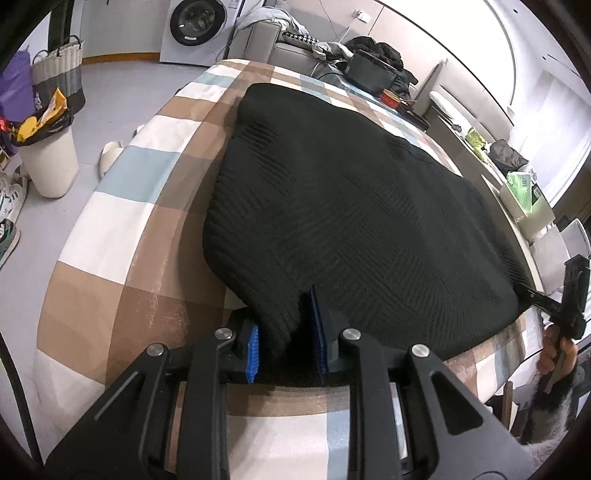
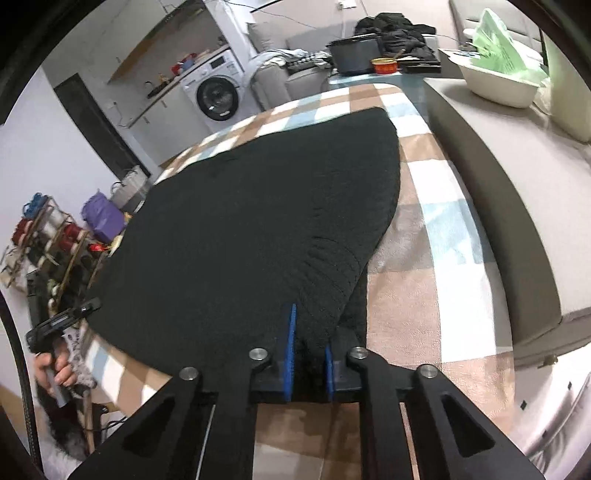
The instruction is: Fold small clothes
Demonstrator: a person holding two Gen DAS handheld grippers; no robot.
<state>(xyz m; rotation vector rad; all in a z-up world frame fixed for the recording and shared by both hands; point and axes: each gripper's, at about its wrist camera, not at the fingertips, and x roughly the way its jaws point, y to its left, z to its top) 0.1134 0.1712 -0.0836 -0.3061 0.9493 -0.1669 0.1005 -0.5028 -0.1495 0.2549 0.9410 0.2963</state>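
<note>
I have the black knit garment [image 1: 351,206] spread on the checked counter [image 1: 122,229], near corners pinched by left tool [image 1: 286,345] and right tool [image 2: 308,363] at six o'clock (soft, floppy, bulky).

Black knitted garment [image 1: 351,206]: its near edge is hidden between the blue pads [image 1: 252,354] of the left gripper [image 1: 286,332], so the depth of the bite cannot be told. The right gripper [image 2: 309,345] likewise covers the corner it pinches. Checked cloth [image 1: 122,229]: the part beneath the garment is hidden, and the near part is cut off by the gripper frames. Right hand [image 1: 557,354]: cut off at the left wrist view's edge. Left hand [image 2: 55,369]: blurred, partly behind its gripper handle. Shelf items [image 2: 51,236]: blurred, too small to identify. Washing machine [image 1: 194,31]: top cut off.
</note>
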